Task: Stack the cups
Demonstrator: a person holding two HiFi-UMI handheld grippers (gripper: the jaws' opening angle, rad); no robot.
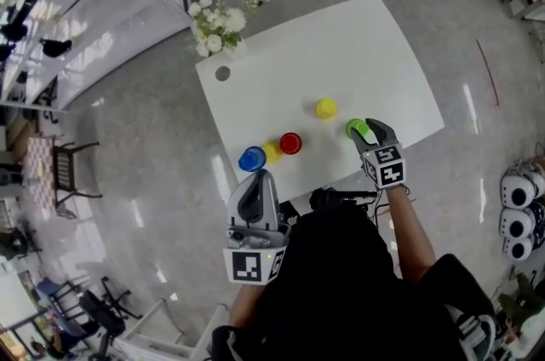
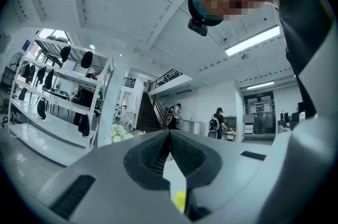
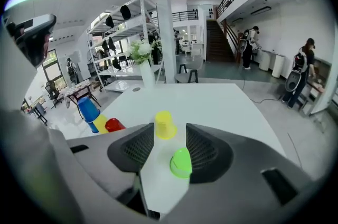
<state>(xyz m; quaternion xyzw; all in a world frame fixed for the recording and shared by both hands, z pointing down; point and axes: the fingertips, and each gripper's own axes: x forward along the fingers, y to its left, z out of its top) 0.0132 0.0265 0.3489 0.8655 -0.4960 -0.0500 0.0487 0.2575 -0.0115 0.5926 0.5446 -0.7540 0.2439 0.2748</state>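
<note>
Okay, right gripper [image 1: 362,132] out over the near right part of the white rectangular table [image 1: 341,44], forearm stretched from the body toward 12 o'clock, gripper tipped down at the tabletop, marker cube on top. Jaws spread wide. Small green plastic cup [image 3: 181,162], upside down on the table, sits between them, close against the right-hand jaw; cannot tell if it touches the pad. Not pinched.

Left gripper [image 1: 255,180] held close to the body just off the table's near edge, pointing level toward 12 o'clock. Its jaws are pressed together with nothing between them.

Yellow plastic cup [image 1: 326,108], upside down, at 11 o'clock of the green cup, near it but apart; in the right gripper view it shows straight ahead past the jaw tips. Red plastic cup [image 1: 290,143] at 8 o'clock of the yellow one. Blue plastic cup [image 1: 252,159] at 8 o'clock of the red, by the near edge, with a second yellow cup [image 1: 272,151] squeezed between blue and red. White flowers in a vase [image 1: 217,23] at the table's far left corner, about 11 o'clock.
</note>
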